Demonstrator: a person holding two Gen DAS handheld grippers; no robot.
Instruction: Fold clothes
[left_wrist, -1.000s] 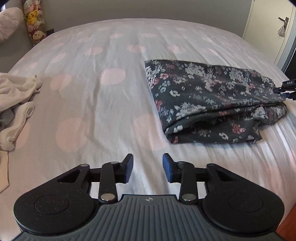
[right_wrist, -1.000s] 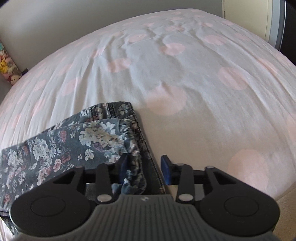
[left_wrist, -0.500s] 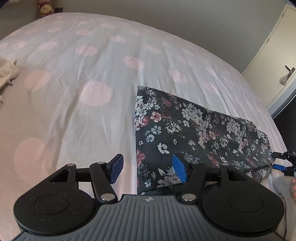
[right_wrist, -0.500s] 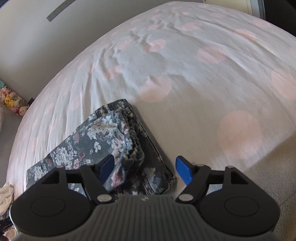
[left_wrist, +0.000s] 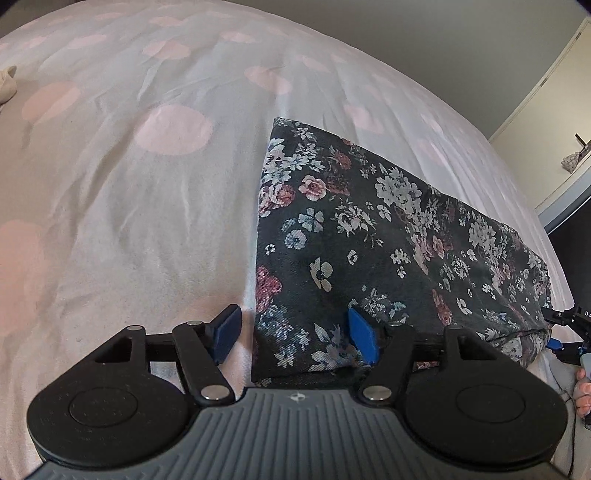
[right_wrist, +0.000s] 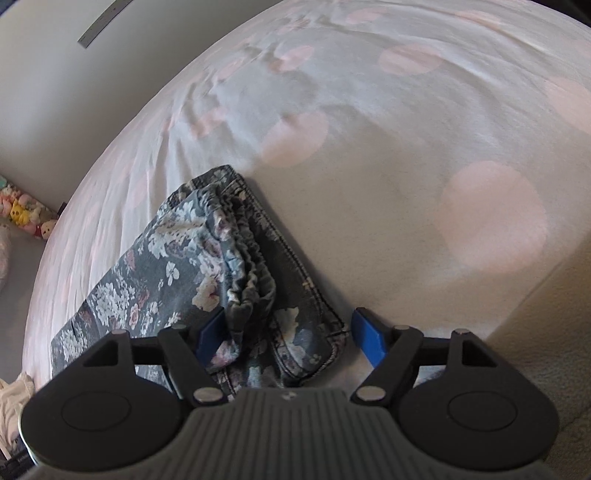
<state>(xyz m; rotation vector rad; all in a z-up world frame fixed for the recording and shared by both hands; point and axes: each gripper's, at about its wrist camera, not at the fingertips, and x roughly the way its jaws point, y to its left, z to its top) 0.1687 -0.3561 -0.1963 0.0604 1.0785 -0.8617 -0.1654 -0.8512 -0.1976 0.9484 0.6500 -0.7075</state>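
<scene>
A folded dark floral garment (left_wrist: 373, 236) lies on the bed. My left gripper (left_wrist: 295, 336) is open, its jaws straddling the garment's near left corner, one on the sheet and one on the cloth. In the right wrist view the garment (right_wrist: 192, 258) shows its gathered waistband end and stitched hems. My right gripper (right_wrist: 291, 336) is open wide, its jaws either side of that near end. The right gripper also shows at the garment's far end in the left wrist view (left_wrist: 569, 325).
The bed has a white sheet with pink dots (left_wrist: 173, 127). A cream cloth pile (right_wrist: 11, 398) lies at the left. Plush toys (right_wrist: 26, 216) sit on the floor by the wall. A door (left_wrist: 546, 129) is at the far right. The bed's edge (right_wrist: 535, 295) runs close on the right.
My left gripper moved right and forward onto the garment's corner and opened wider. My right gripper let go of the waistband end, opened wide, and turned left.
</scene>
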